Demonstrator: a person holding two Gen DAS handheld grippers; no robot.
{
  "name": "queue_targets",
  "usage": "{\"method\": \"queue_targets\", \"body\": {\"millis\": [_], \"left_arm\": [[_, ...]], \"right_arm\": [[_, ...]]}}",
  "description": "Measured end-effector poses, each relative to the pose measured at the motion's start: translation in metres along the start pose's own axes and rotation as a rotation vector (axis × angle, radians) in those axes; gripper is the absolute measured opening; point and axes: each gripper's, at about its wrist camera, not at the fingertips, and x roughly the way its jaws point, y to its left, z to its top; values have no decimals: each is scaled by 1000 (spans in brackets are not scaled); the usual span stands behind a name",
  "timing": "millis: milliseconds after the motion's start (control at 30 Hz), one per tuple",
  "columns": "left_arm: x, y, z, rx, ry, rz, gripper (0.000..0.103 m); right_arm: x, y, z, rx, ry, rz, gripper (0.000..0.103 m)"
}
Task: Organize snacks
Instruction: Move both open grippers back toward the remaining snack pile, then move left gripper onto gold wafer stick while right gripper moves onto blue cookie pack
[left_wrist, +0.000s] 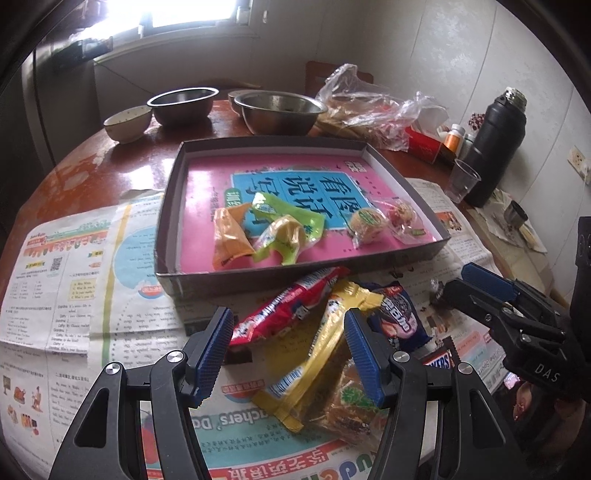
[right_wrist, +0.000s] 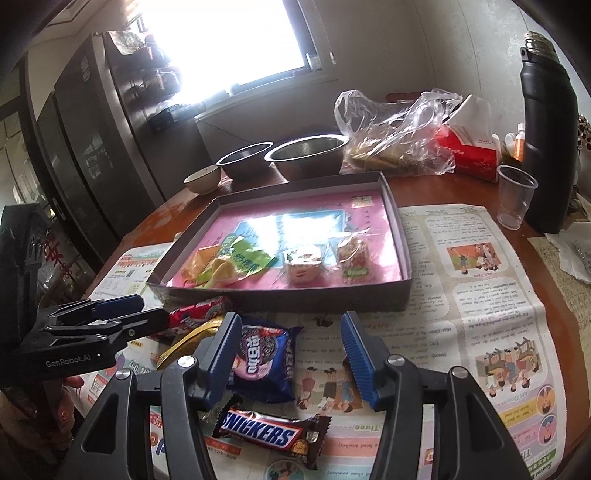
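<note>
A newspaper-covered round wooden table (left_wrist: 122, 158) holds a shallow cardboard box (right_wrist: 400, 236) with five wrapped snacks inside. In front of it, the left gripper (left_wrist: 290, 354) hangs with jaws apart over a yellow packet (left_wrist: 314, 354). The right gripper (right_wrist: 291, 354), also apart and empty, hovers above an Oreo pack (right_wrist: 264, 363) and Snickers bar (right_wrist: 269, 432).

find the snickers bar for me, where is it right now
In the right wrist view the Snickers bar lies on the newspaper at bottom centre, outside the box, just below the blue Oreo pack, between the open right gripper fingers.
</note>
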Motion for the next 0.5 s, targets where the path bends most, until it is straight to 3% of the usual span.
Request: {"method": "queue_targets", "body": {"millis": [500], "left_arm": [[18, -7, -12, 27, 55, -24, 64]], "right_arm": [[8, 11, -14, -25, 44, 11, 61]]}}
